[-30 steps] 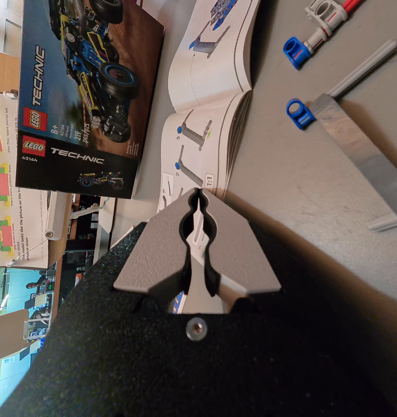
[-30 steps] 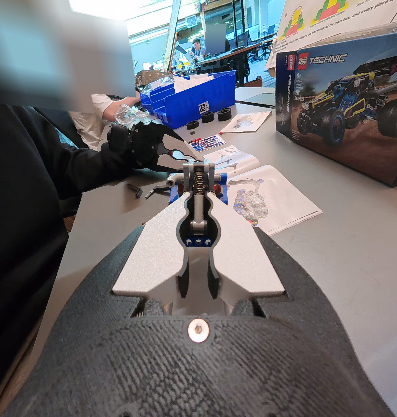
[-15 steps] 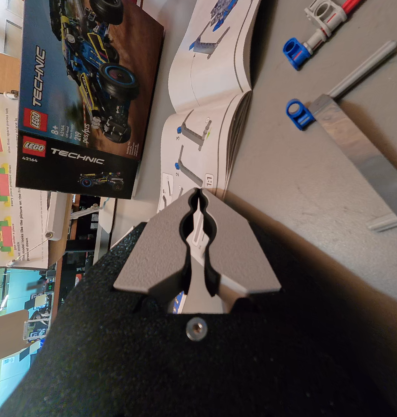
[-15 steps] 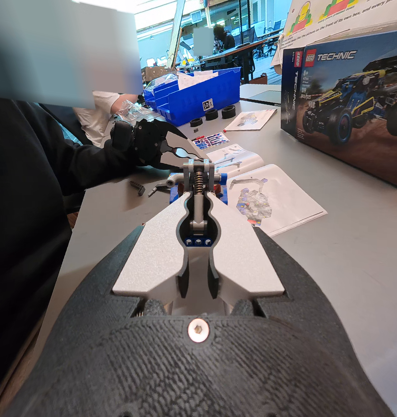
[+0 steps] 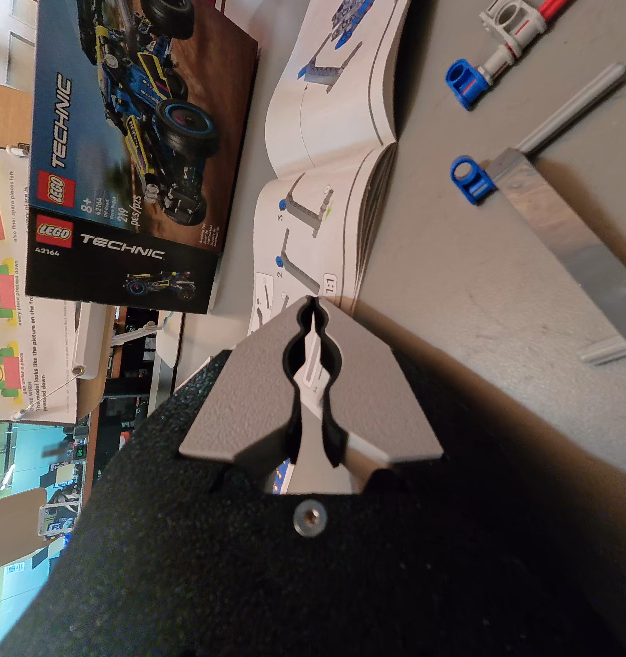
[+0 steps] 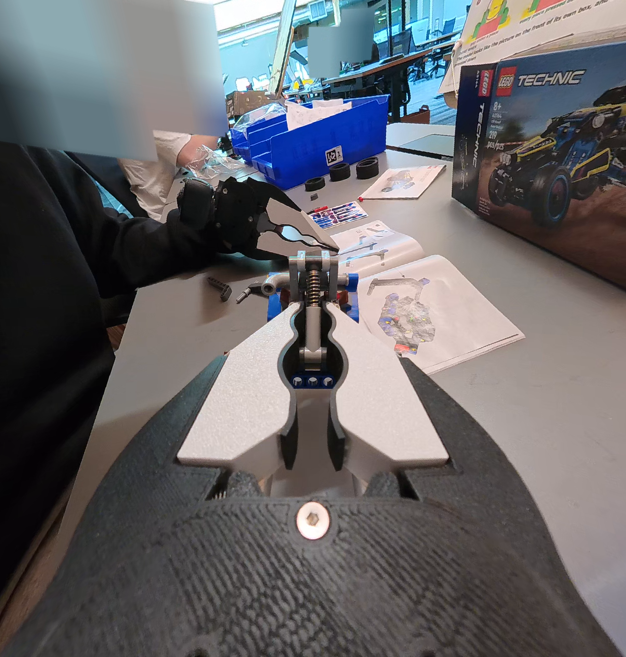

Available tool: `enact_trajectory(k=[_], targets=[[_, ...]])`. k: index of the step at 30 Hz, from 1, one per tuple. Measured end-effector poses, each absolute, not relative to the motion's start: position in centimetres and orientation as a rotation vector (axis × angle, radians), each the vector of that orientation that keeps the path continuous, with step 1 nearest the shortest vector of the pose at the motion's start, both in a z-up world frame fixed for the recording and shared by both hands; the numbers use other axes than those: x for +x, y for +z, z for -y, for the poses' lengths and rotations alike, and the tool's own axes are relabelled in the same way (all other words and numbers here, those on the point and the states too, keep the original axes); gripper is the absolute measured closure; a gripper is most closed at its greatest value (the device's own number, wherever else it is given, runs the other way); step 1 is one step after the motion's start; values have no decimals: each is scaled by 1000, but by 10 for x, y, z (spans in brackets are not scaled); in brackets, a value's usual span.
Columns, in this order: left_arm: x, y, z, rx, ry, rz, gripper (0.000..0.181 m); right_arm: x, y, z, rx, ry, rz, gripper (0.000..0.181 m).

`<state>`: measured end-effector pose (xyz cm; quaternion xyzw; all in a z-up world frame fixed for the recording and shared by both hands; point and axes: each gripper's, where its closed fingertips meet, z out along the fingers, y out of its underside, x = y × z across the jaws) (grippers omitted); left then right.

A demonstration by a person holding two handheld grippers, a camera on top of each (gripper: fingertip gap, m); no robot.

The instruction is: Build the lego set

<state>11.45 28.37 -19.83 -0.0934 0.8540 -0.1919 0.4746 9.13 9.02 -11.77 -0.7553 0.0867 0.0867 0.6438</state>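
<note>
My right gripper (image 6: 312, 307) is shut on a partly built lego assembly (image 6: 313, 281): a grey frame with a spring shock absorber and blue beams, held just above the grey table (image 6: 517, 444). My left gripper (image 5: 313, 300) is shut and rolled on its side. Its tips are at the near edge of the open instruction booklet (image 5: 325, 170). In the right wrist view the left gripper (image 6: 334, 249) lies just behind the assembly, at the booklet (image 6: 446, 313). Blue connectors (image 5: 469, 179), a grey rod and a silver plate (image 5: 560, 227) show at the right of the left wrist view.
The lego set box (image 6: 553, 160) stands at the right, also in the left wrist view (image 5: 126, 142). Blue bins (image 6: 315, 138), black tyres (image 6: 340, 172), a sticker sheet (image 6: 336, 215) and a second booklet (image 6: 404, 183) are at the back. Loose dark pieces (image 6: 221, 287) lie at the left.
The right wrist view has shifted a little: the left gripper, booklet and box sit farther right in it. The assembly stays held. The left wrist view is unchanged.
</note>
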Motion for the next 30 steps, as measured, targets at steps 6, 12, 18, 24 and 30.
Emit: enact_trajectory(k=[6, 12, 18, 24, 30], targets=[[114, -198, -284, -227, -469, -2088, 181, 84, -122, -93, -1759, 199, -151, 176], [114, -198, -284, -227, -468, -2089, 181, 78, -128, -97, -1809, 190, -112, 176], [114, -198, -284, -227, -469, -2089, 181, 76, -135, -99, -1860, 166, -83, 176], [114, -198, -284, -227, -469, -2089, 181, 74, -138, -100, -1883, 160, -69, 176], [115, -198, -284, -226, -469, -2089, 181, 74, -140, -100, -1898, 152, -69, 176]])
